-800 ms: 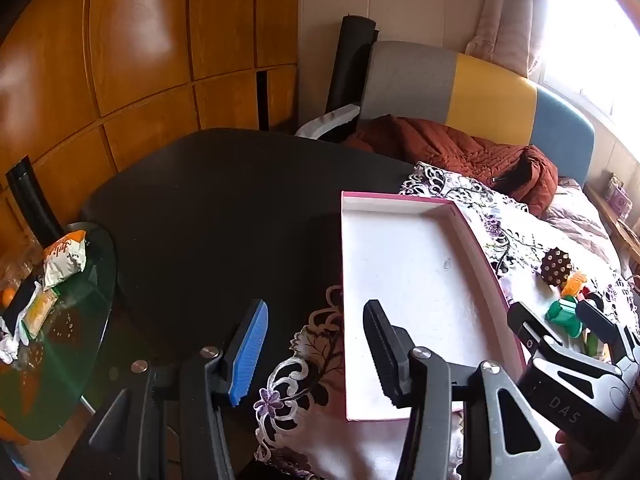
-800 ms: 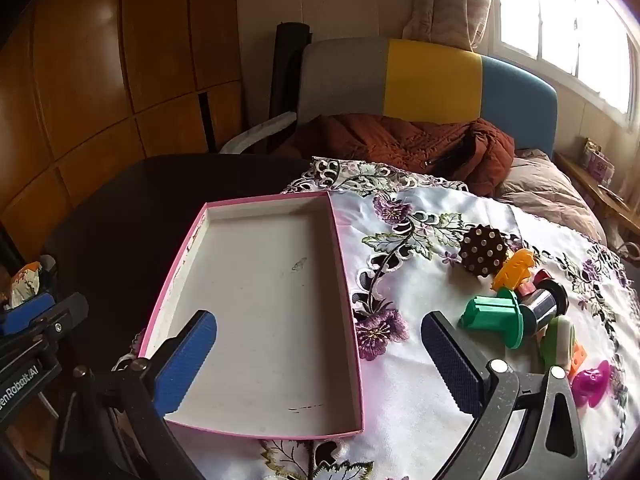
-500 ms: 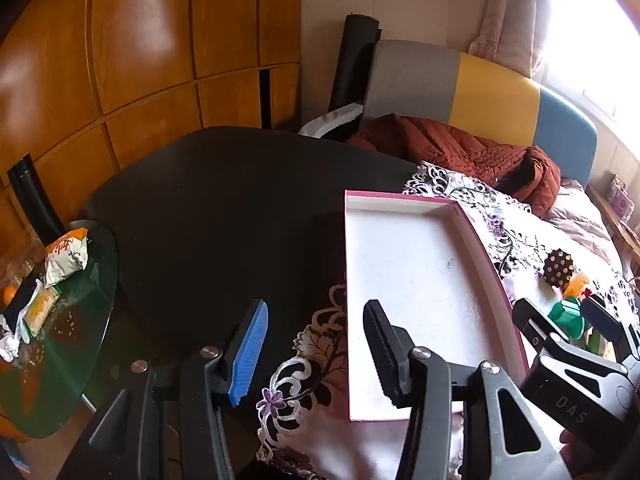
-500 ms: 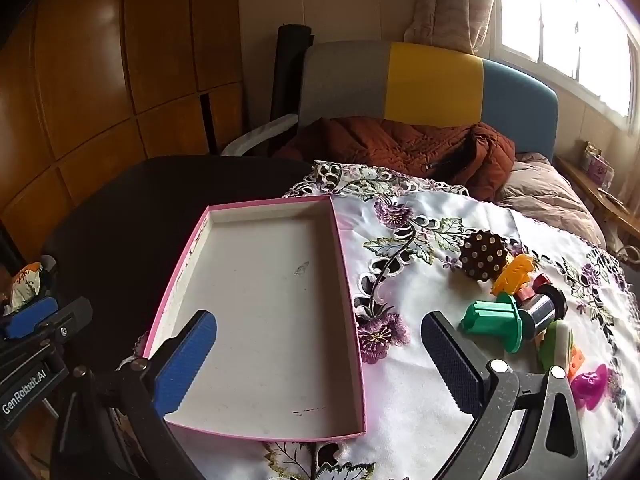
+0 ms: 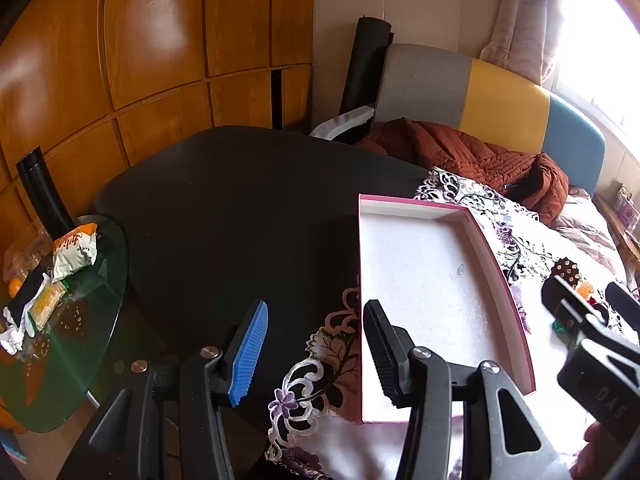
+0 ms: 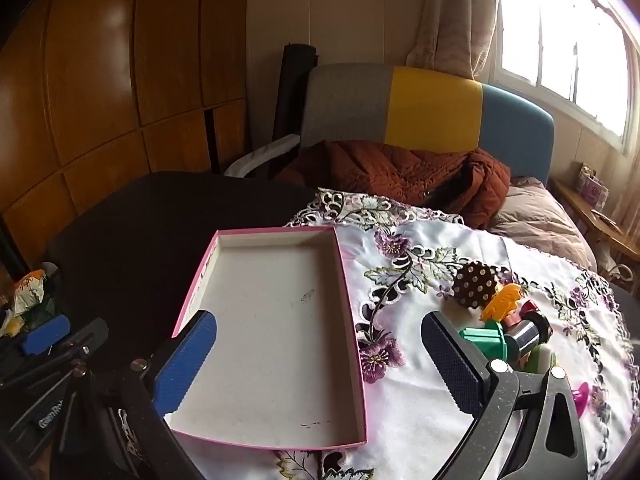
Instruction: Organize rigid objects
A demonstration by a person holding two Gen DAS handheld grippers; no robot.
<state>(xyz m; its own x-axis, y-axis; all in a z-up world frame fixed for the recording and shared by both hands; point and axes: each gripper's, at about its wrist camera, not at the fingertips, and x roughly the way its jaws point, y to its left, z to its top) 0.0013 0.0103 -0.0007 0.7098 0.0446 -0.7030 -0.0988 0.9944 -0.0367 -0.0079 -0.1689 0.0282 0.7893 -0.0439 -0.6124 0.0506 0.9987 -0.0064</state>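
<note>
A pink-rimmed shallow box (image 6: 218,258) with a bare white floor lies on the embroidered cloth; it also shows in the left wrist view (image 5: 490,244). Small toys cluster right of it: a brown dotted ball (image 6: 474,284), an orange piece (image 6: 502,302), a green spool (image 6: 486,340), a dark cylinder (image 6: 530,334) and a magenta piece (image 6: 582,396). My right gripper (image 6: 320,364) is open and empty above the box's near end. My left gripper (image 5: 316,354) is open and empty over the table's near edge, left of the box.
The black round table (image 5: 240,208) carries the white floral cloth (image 6: 420,248). A glass side table (image 5: 80,340) with snack packets stands at the left. A rust-coloured jacket (image 6: 400,176) lies on the sofa behind. Wooden cabinets line the left wall.
Both grippers have drawn back a little and tilted up, so the box and toys sit lower in view. Both stay open and empty.
</note>
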